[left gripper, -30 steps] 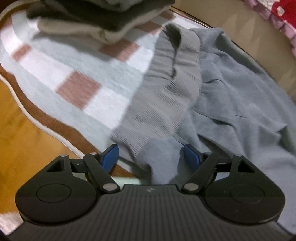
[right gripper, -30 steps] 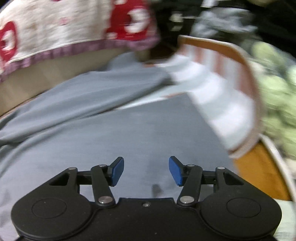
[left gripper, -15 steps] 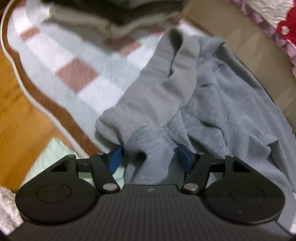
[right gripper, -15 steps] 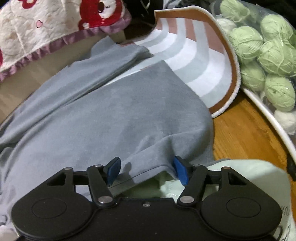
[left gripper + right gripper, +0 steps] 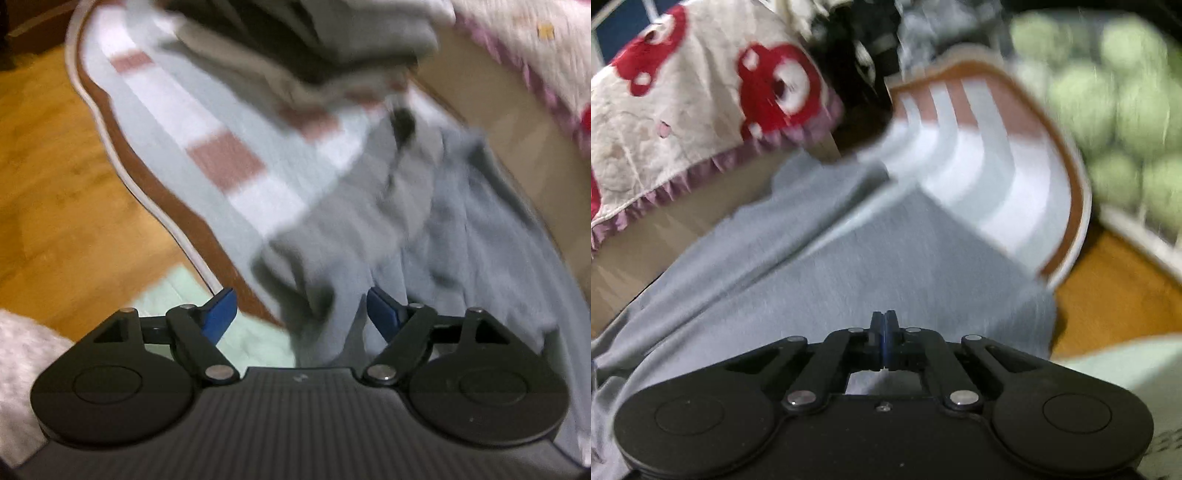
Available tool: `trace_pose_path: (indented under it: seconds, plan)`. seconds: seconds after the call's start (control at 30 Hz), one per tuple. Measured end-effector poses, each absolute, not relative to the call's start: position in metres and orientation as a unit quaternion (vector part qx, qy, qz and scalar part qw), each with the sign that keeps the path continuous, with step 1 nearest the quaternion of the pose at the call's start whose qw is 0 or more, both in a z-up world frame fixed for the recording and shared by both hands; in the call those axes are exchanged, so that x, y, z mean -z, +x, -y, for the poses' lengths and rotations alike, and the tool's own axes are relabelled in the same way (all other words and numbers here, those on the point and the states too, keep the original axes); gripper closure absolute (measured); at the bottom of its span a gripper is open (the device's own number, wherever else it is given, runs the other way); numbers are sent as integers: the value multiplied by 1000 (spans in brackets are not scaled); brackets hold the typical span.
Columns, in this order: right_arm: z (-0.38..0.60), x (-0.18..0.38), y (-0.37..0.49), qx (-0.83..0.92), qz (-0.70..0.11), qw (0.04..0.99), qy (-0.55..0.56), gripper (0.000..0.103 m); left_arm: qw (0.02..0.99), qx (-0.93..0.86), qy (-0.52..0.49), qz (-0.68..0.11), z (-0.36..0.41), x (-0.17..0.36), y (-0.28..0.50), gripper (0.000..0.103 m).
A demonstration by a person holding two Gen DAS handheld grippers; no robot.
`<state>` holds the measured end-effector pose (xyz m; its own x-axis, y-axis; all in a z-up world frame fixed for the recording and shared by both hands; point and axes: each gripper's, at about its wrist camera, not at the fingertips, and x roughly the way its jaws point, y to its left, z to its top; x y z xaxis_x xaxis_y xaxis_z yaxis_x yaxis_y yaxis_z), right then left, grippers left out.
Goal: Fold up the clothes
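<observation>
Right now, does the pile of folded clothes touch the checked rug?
Touching. The left wrist view shows the pile of folded clothes resting directly on the checked rug, with no gap visible despite blur.

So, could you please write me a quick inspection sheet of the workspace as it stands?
Surface: striped rug with a brown border, on a wooden floor.
Job's things: grey garment spread and rumpled on the rug.
Clutter: stack of folded clothes at the rug's far end; pale green yarn balls beside the rug.
Grippers: left gripper with jaws opening, a fold of the garment between them, pads not pressing; right gripper shut at the garment's near edge, cloth in the pads not discernible.
Cables: nothing seen.
Surroundings: red-and-white quilt with a purple frill; pale green mat. Both views blurred.
</observation>
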<state>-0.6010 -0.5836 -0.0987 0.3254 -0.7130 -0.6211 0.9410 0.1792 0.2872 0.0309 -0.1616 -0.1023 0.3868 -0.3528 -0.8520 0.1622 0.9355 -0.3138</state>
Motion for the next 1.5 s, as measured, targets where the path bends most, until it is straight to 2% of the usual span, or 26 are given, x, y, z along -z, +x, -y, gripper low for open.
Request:
trace_pose_path:
  seconds: [0.1, 0.13, 0.17, 0.2, 0.23, 0.27, 0.3, 0.33, 0.4, 0.5, 0.57, 0.77, 0.97, 1.1, 1.23, 1.4, 1.5]
  plan:
    - [584, 93, -600, 547, -180, 748, 331, 100, 827, 180, -50, -531, 181, 107, 27, 26]
    - [584, 94, -599, 541, -182, 745, 346, 94, 826, 189, -40, -529, 187, 109, 28, 26]
    - [584, 96, -599, 534, -183, 742, 361, 93, 825, 198, -29, -528, 193, 112, 30, 26]
    - [583, 98, -599, 527, -184, 739, 376, 86, 824, 197, -19, -531, 200, 118, 34, 26]
    - [583, 100, -598, 520, -186, 736, 391, 67, 823, 191, -15, -535, 204, 124, 39, 26]
    - [583, 101, -598, 513, -187, 733, 406, 57, 822, 185, -11, -538, 207, 130, 43, 35]
    - [584, 105, -595, 513, -193, 727, 413, 46, 830, 180, -10, -528, 209, 132, 45, 51]
    - [585, 110, -591, 517, -200, 724, 410, 46, 843, 180, 8, -507, 212, 127, 44, 94]
    - [587, 119, -583, 526, -215, 718, 402, 46, 868, 193, 18, -456, 209, 104, 36, 95]
    - [592, 124, -571, 533, -258, 716, 369, 46, 911, 197, -19, -362, 176, 50, 13, 95]
    - [591, 121, -573, 525, -269, 718, 369, 46, 921, 175, -66, -341, 145, 34, 6, 95]
    - [588, 124, -591, 511, -277, 707, 404, 46, 880, 132, -54, -452, 135, 80, 37, 95]
    - [584, 116, -607, 512, -262, 694, 433, 46, 888, 136, -2, -438, 152, 81, 34, 94]
    - [581, 103, -623, 524, -248, 685, 441, 45, 884, 137, -10, -447, 150, 82, 38, 94]
    - [590, 90, -643, 538, -265, 686, 412, 42, 884, 134, 7, -448, 154, 84, 37, 92]
    - [610, 97, -666, 525, -312, 660, 438, 38, 886, 129, 29, -444, 162, 87, 35, 91]
    - [617, 118, -676, 513, -265, 645, 500, 35, 886, 128, 39, -445, 165, 89, 35, 91]
